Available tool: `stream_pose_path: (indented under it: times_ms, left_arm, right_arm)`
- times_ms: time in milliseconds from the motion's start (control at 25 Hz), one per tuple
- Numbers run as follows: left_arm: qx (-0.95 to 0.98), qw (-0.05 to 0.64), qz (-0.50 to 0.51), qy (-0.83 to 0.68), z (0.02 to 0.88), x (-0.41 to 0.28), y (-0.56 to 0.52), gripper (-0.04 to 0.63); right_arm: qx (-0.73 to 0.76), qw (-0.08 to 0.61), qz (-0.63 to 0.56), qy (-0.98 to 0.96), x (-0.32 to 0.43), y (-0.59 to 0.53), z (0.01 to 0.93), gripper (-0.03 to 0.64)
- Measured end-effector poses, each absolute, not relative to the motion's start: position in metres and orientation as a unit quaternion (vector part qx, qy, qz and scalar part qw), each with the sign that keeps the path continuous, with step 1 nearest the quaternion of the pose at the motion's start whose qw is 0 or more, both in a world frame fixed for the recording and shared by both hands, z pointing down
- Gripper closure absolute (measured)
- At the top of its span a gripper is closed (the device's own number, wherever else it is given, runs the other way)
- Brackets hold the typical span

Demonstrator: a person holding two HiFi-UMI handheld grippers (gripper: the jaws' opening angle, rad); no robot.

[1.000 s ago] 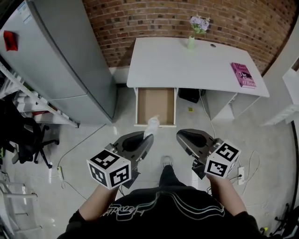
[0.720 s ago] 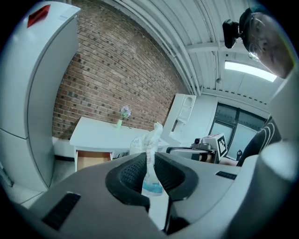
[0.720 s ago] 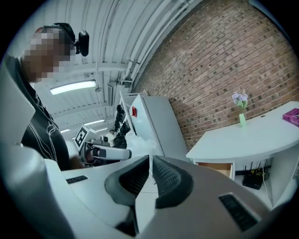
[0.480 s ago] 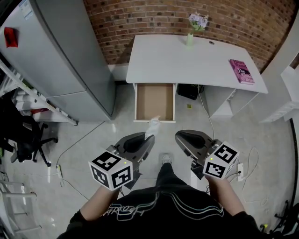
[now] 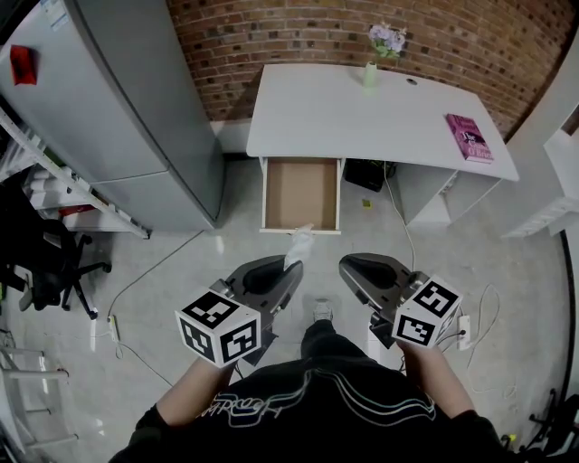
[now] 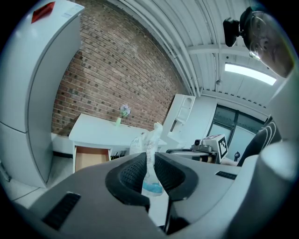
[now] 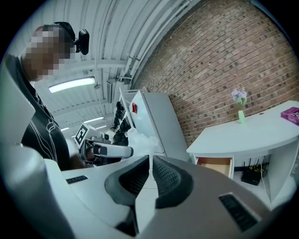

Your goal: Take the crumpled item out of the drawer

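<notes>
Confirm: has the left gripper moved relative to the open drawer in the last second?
Yes, slightly. The left gripper, shut on the crumpled plastic item, has drawn back from the front of the open drawer, toward the person.

Everything's looked down on steeply from head height, with the desk (image 5: 380, 108) and its open drawer (image 5: 301, 193) kept a fair way ahead, while both gripper views are shot low along the jaws, so the same desk, drawer and brick wall (image 5: 298, 27) get shared.
</notes>
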State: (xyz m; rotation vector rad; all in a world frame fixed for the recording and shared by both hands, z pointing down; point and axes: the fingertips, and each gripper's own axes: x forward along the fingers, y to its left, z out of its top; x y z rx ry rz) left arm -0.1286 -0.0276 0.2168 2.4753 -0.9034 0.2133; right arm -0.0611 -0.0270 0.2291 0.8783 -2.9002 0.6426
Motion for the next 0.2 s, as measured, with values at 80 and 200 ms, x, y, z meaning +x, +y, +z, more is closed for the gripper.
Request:
stream_pose_path:
  times_ms: [80,200]
  left_arm:
    - [0.907,0.249,0.078,-0.330,0.2188,-0.1283,-0.0278,0.528]
    - [0.907,0.251,0.079,-0.329,0.2215,-0.1268,-0.0287,0.528]
  right_arm:
    - [0.285,0.023,0.208,-0.936,-0.0603,-0.0274,0.2297,0.563]
    - [0.288,0.022,0.208,-0.935,-0.0580,-0.0296,0.2303,0.563]
